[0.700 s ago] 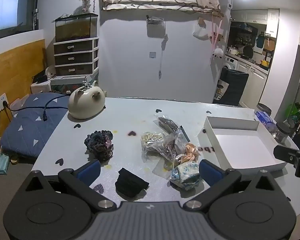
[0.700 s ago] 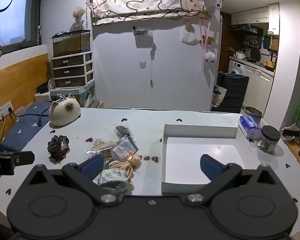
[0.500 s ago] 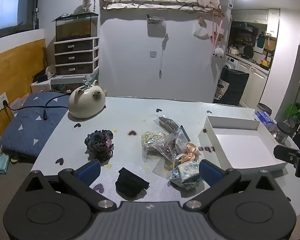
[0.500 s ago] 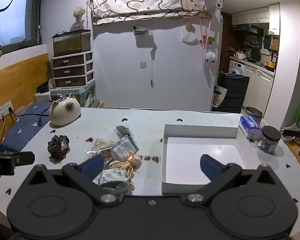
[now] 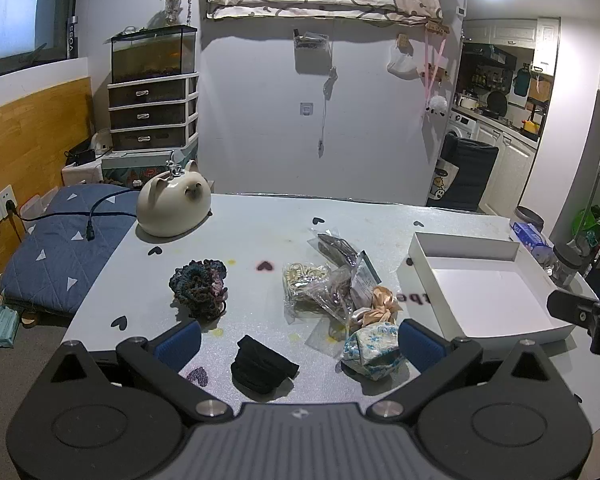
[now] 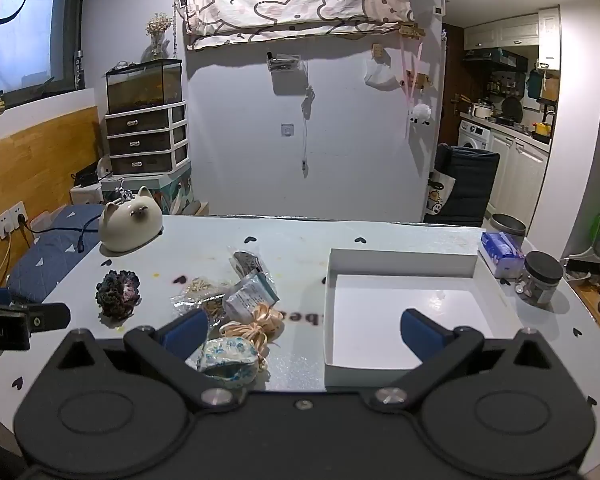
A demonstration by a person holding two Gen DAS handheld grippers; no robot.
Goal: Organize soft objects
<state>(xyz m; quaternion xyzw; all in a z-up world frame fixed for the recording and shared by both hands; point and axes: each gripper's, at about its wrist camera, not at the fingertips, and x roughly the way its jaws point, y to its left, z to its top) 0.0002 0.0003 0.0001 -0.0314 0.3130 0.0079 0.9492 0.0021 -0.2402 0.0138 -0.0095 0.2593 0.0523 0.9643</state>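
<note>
black scrunchie flat, near edge | floral scrunchie beside | white tray empty

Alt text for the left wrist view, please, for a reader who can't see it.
The open left gripper hovers over a pale table strewn with soft items: a black scrunchie between its fingers, a dark crocheted scrunchie, plastic packets, a floral pouch. An empty white tray sits right.

Dim bluish room, glaring ceiling spotlights top right, sharp focus, fisheye-bent edges.
</note>
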